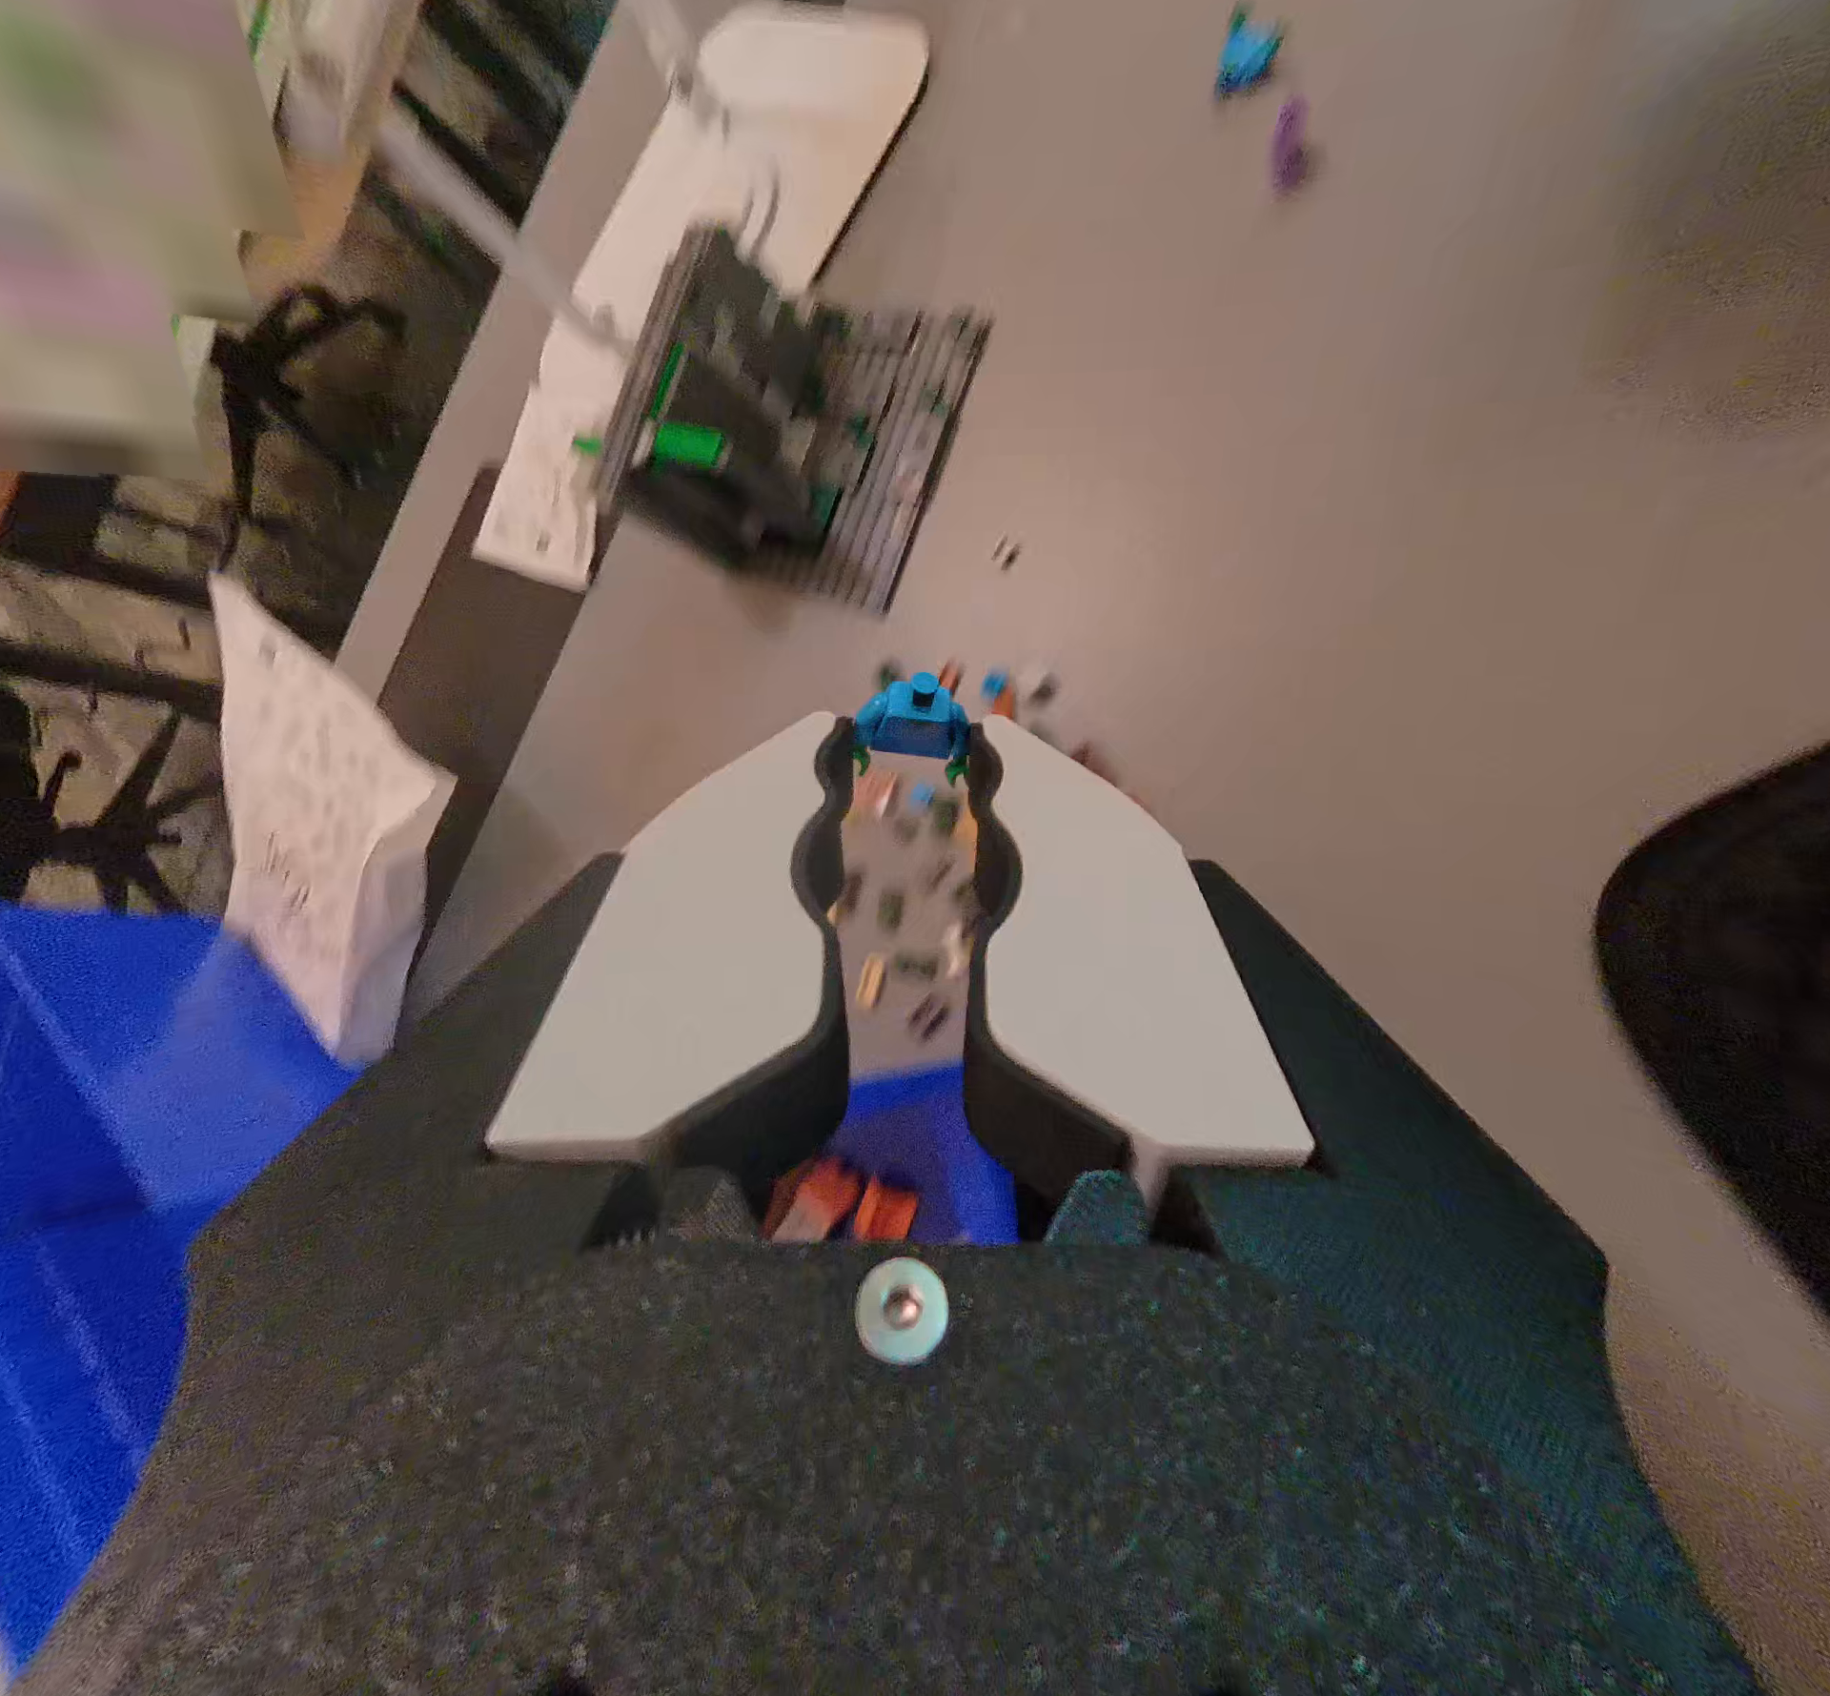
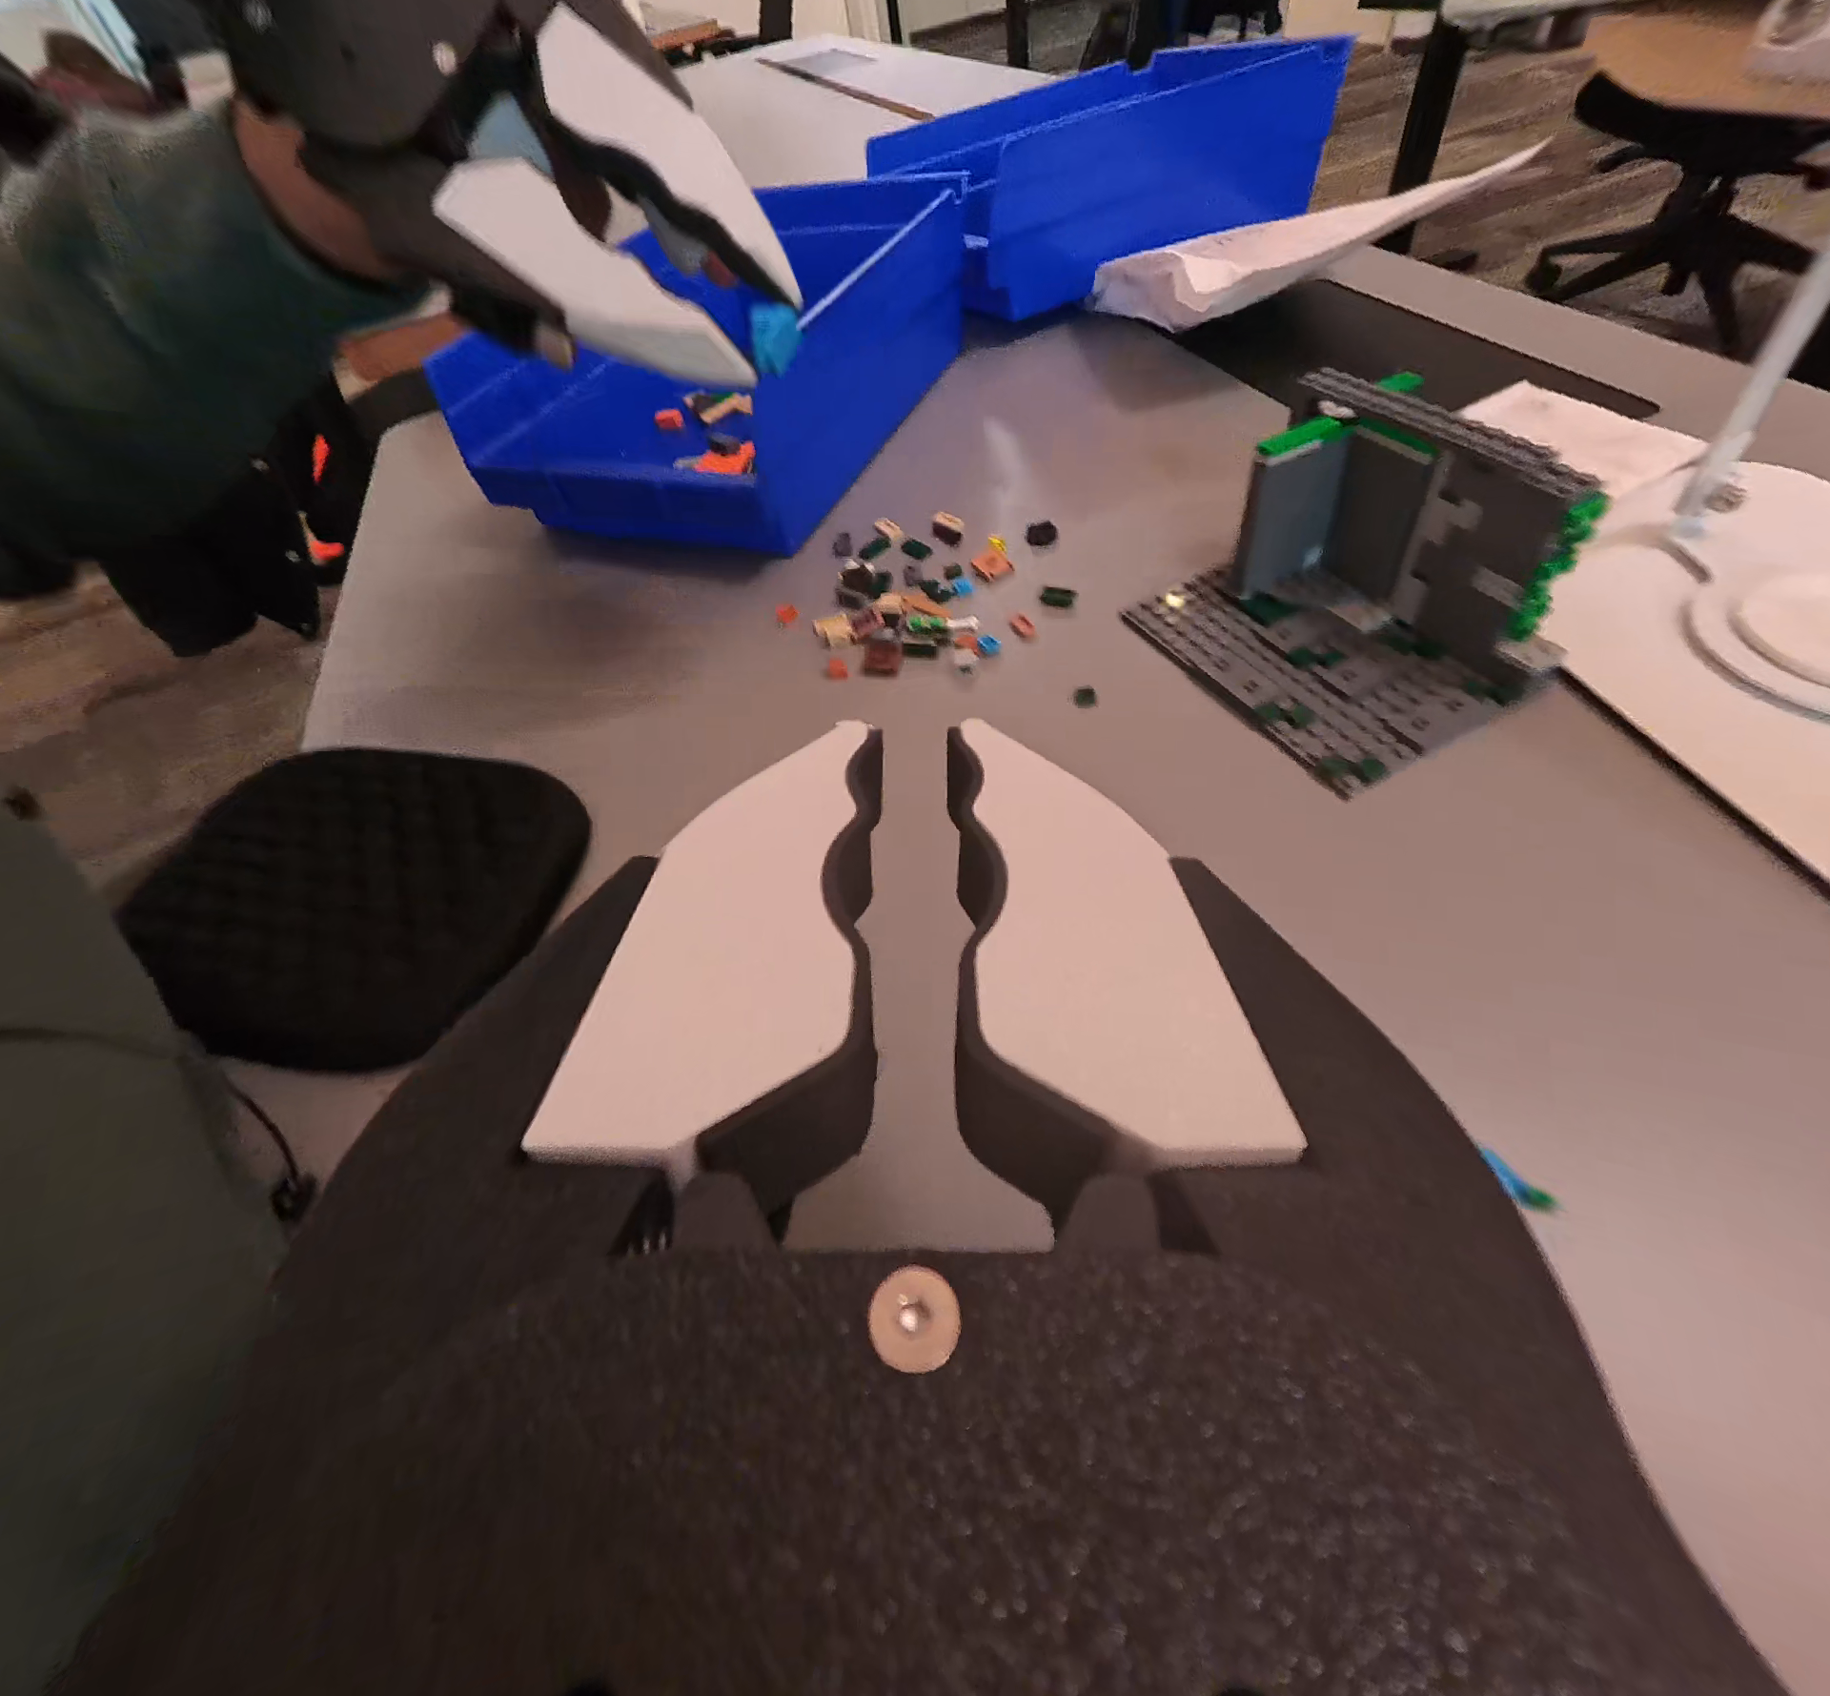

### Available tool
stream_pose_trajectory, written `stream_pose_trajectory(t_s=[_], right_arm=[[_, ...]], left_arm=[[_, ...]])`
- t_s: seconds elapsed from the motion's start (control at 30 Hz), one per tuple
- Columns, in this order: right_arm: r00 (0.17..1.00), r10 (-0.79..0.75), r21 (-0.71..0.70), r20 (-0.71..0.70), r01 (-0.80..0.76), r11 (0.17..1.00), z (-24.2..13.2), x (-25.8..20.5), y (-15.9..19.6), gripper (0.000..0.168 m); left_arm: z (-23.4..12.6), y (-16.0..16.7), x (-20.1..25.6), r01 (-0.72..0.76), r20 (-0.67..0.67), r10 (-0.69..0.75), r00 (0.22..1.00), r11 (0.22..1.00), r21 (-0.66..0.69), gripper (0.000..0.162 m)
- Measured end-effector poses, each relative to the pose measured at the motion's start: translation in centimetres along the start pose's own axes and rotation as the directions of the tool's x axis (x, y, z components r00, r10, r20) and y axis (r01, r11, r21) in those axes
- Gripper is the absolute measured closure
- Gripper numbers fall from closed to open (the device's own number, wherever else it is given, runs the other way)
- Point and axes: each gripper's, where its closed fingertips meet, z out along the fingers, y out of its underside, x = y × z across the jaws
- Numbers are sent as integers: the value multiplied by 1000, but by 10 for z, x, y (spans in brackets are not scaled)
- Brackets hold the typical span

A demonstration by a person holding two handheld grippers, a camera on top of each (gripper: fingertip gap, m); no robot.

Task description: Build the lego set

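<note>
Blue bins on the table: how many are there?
2. One blue bin sits left, behind the loose brick pile, with a few pieces inside; the second blue bin lies behind it to the right. More could be out of view.

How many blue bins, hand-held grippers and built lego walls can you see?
Blue bins: 2, near and far
Hand-held grippers: 2, left pinching a blue minifigure torso, right holding nothing
Built grey lego wall on baseplate: 1
Total: 5
</note>
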Motion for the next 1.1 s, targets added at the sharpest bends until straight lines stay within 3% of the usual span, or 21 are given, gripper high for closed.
stream_pose_trajectory(t_s=[0.17, 0.3, 0.5, 0.8, 1.1], right_arm=[[997, 75, -19, -5, -75, 997, 33, -21, -6, 152], [988, 148, -43, -42, -149, 988, 39, -16, 2, 153], [950, 312, -55, 23, -310, 949, 33, -8, 11, 149], [926, 374, -85, 57, -369, 926, 37, -9, 18, 148], [961, 275, -150, 23, -269, 951, 32, -3, 26, 160]], left_arm=[[43, -60, 56, 33, -62, -24, 998, 989, 143, 140], [69, -82, 81, 25, -65, -14, 998, 984, 176, 140], [81, -85, 89, 4, -28, 1, 1000, 985, 175, 140], [83, -88, 97, -69, 72, 58, 996, 984, 167, 140], [84, -93, 103, -70, 87, 54, 995, 979, 192, 142]])
